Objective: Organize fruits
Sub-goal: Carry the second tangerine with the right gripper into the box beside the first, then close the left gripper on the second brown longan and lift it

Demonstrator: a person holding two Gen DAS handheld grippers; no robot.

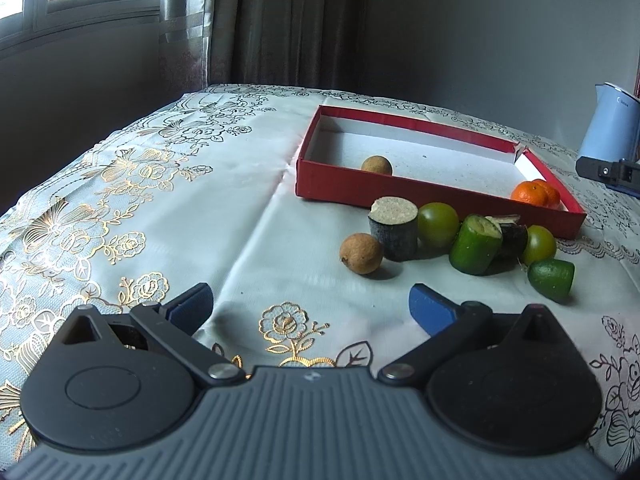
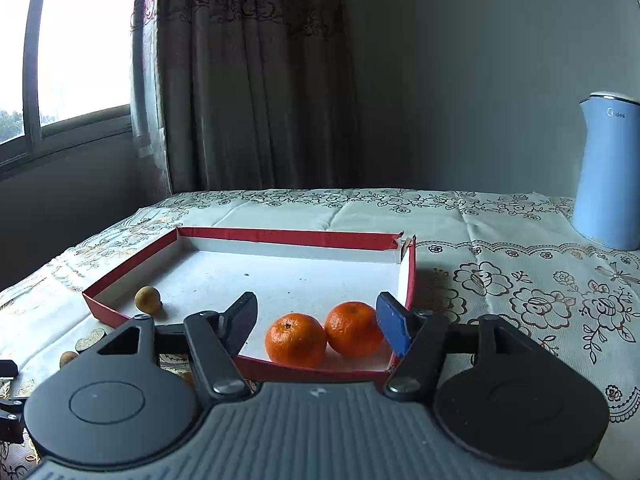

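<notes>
On the surface's floral cloth point(image 1: 168, 208) you've got a red tray point(image 1: 360, 188) with one longan point(image 1: 376, 166) near its left front corner and two tangerines, one point(image 2: 296, 340) touching the other point(image 2: 352, 328), by the right wall. Your right gripper point(image 2: 318, 320) hovers right over those tangerines, jaws apart and holding nothing. Your left gripper point(image 1: 310, 306) sits low over the cloth, jaws wide apart too. Just ahead of it, outside the tray, there's a second longan point(image 1: 361, 253) touching a dark cut chunk point(image 1: 394, 229), then green round fruits point(image 1: 438, 225) and green cut pieces point(image 1: 476, 245) bunched together. A blue kettle point(image 2: 608, 172) stands off right.
</notes>
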